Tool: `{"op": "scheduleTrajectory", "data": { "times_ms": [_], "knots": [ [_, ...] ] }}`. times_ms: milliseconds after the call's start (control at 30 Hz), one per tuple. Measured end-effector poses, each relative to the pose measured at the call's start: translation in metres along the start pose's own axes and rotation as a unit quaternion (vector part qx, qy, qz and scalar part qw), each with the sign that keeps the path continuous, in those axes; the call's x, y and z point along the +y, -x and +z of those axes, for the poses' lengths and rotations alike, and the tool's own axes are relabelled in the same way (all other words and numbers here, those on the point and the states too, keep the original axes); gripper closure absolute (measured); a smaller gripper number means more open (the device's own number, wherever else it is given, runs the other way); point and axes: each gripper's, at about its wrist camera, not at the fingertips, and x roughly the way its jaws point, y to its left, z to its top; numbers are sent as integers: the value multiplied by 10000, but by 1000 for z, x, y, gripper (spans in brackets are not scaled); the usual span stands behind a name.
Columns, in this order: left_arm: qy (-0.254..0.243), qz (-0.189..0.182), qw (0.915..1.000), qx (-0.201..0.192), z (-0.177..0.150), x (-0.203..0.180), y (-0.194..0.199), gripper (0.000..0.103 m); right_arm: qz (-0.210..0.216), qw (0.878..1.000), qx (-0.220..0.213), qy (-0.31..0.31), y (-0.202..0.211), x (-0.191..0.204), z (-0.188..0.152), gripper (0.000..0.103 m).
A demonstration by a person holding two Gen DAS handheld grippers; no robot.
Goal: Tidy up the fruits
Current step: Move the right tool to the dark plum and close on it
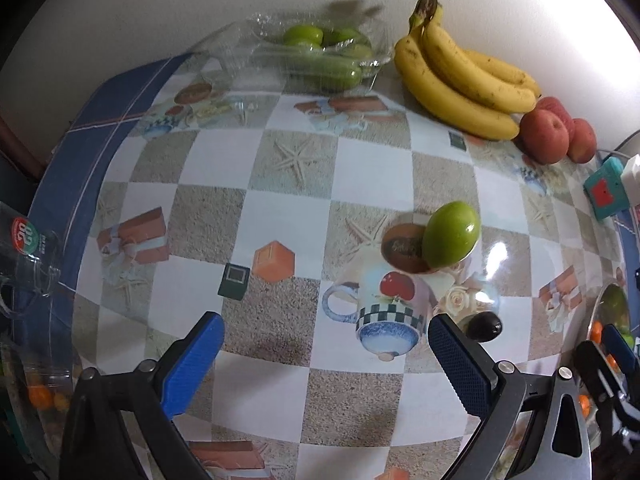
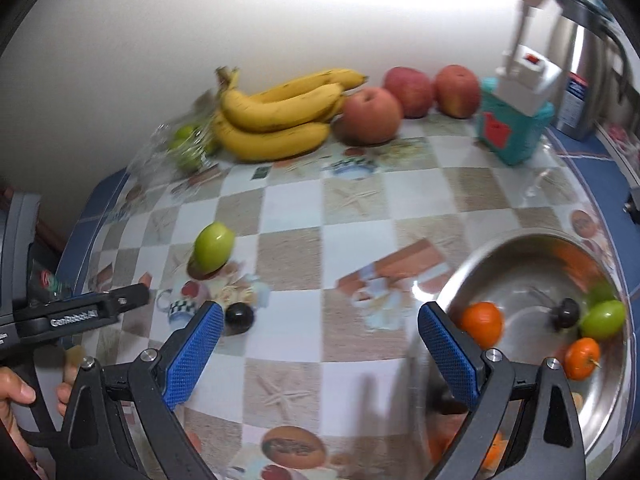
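Bananas (image 2: pixel 276 120) in one bunch, three apples (image 2: pixel 372 114), one steel bowl (image 2: pixel 520 248)

A tablecloth (image 1: pixel 360 184) with a checkered print of starfish, gift boxes and mugs covers the table, bordered in blue. Near the wall a teal box (image 2: pixel 516 128) stands on it with a white plug (image 2: pixel 524 80) on top. Just beyond it, in the corner, stands a steel flask (image 2: pixel 584 68) with a dark handle. At the table's left edge is a clear plastic container (image 1: pixel 28 264) with a red-and-green label.
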Motion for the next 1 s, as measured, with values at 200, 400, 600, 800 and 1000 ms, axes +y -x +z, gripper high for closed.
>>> {"op": "scheduleTrajectory", "data": {
  "times_ms": [200, 400, 600, 800, 1000],
  "knots": [
    [180, 80, 9995, 237, -2, 12, -14, 0, 4, 9993, 226, 295, -26, 29, -5, 5],
    [288, 126, 9990, 322, -2, 21, -20, 0, -102, 9978, 369, 548, -48, 48, -10, 5],
    [236, 129, 9990, 358, -2, 17, -25, 0, -217, 9967, 431, 656, -64, 56, -15, 11],
    [184, 136, 9991, 365, 1, 6, -30, 0, -97, 9960, 431, 771, -70, 63, -17, 41],
    [173, 160, 9990, 373, 1, 1, -31, 0, -2, 9956, 431, 832, -72, 66, -17, 63]
  ]
}}
